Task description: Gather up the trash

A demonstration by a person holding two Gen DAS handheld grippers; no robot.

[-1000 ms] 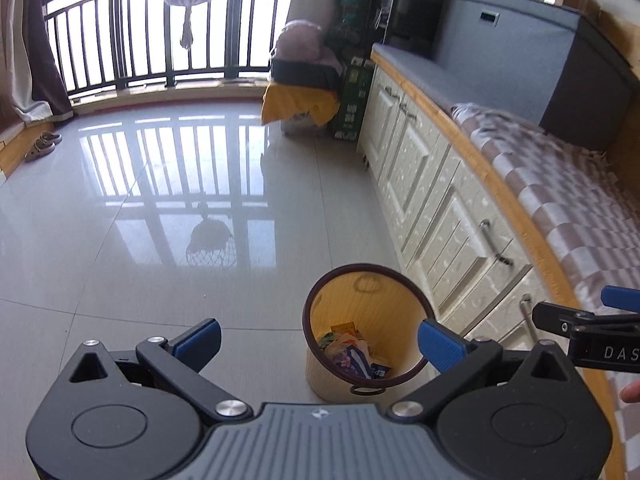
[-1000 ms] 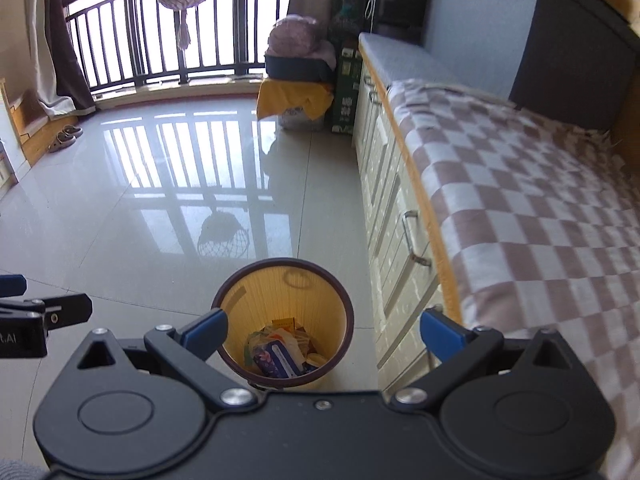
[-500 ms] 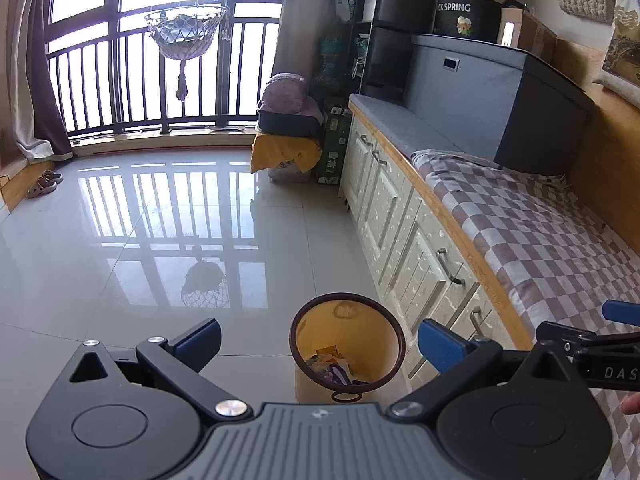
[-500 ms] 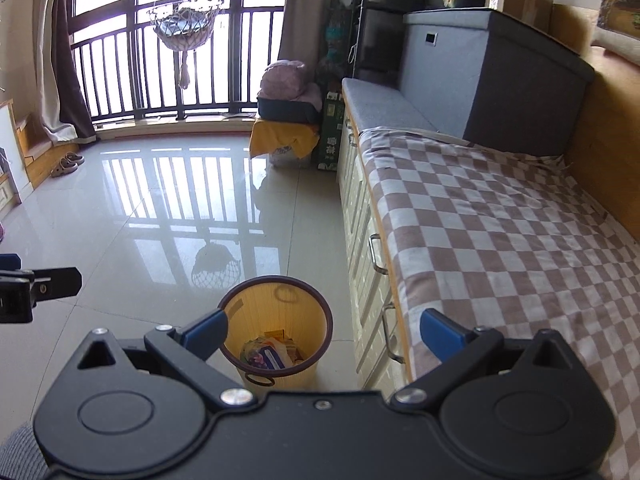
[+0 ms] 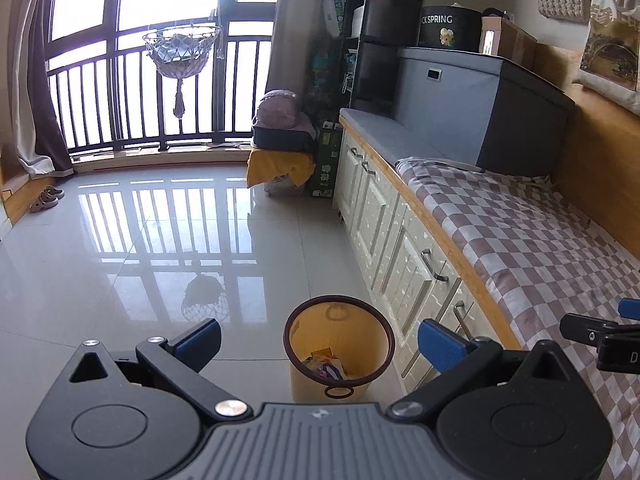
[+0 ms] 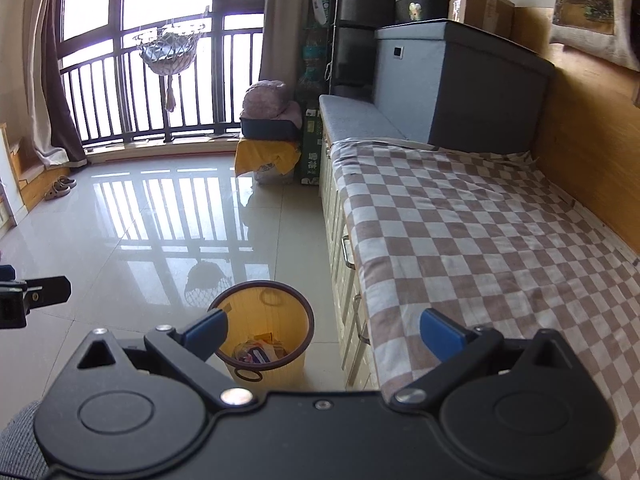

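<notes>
- Below both grippers: bin point(image 5: 339, 344) on floor, beside bed drawers, trash point(image 5: 325, 365) inside.
- Left gripper point(image 5: 318, 340) spread, empty, bin centred ahead.
- Right gripper point(image 6: 324, 330) spread, empty; bin lies near-left.

Bright window point(image 5: 160, 60) backlight, floor point(image 5: 160, 240) glare, fisheye warping

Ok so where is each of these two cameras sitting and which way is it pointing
Left wrist: on the left gripper, looking forward and down at the bin on the floor; its open fingers show, with the other gripper's tip at the right edge.
Right wrist: on the right gripper, facing the same way, over the checked cover; open fingers show, the left gripper's tip at the left edge.
Shared: bin, white drawers, balcony railing.
</notes>
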